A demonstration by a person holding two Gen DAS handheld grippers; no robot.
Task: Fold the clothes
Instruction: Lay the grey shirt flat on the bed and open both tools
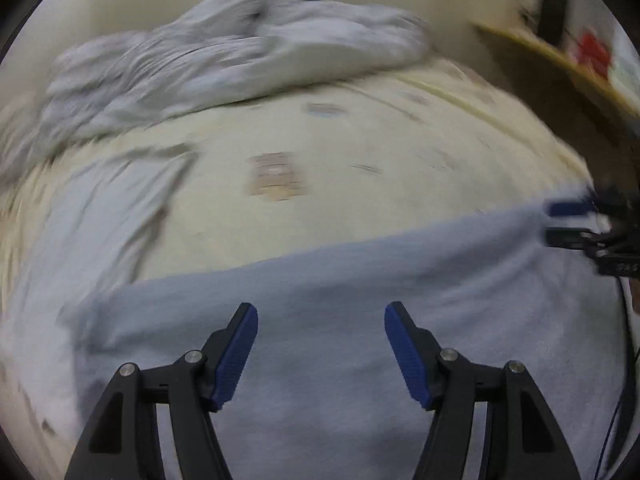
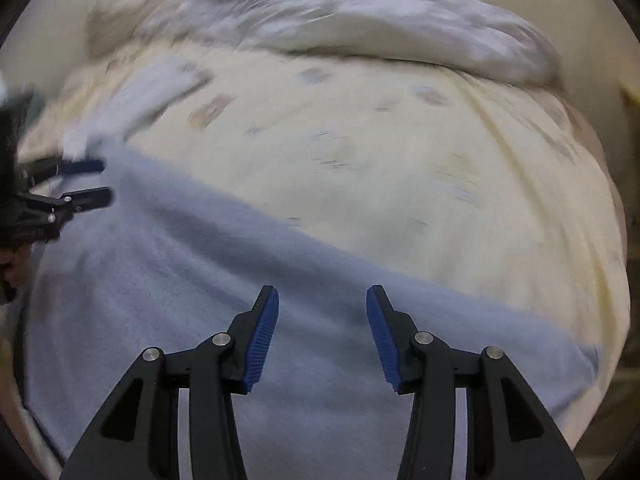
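A light blue fleecy cloth (image 1: 340,320) (image 2: 200,280) lies spread on a cream patterned bedsheet (image 1: 340,160) (image 2: 400,160). My left gripper (image 1: 321,320) hovers over it, jaws wide apart with nothing between the pads. In the right wrist view the left gripper (image 2: 90,182) sits at the cloth's far left corner. My right gripper (image 2: 323,300) is also open above the cloth, near its far edge. The left wrist view shows the right gripper (image 1: 568,222) at the cloth's far right corner. Both views are blurred.
A crumpled heap of grey-white clothes (image 1: 240,52) (image 2: 360,12) lies at the back of the bed. A pale garment (image 1: 100,220) (image 2: 152,92) lies flat at the left. A wooden ledge (image 1: 552,56) with something red (image 1: 592,50) stands at the right.
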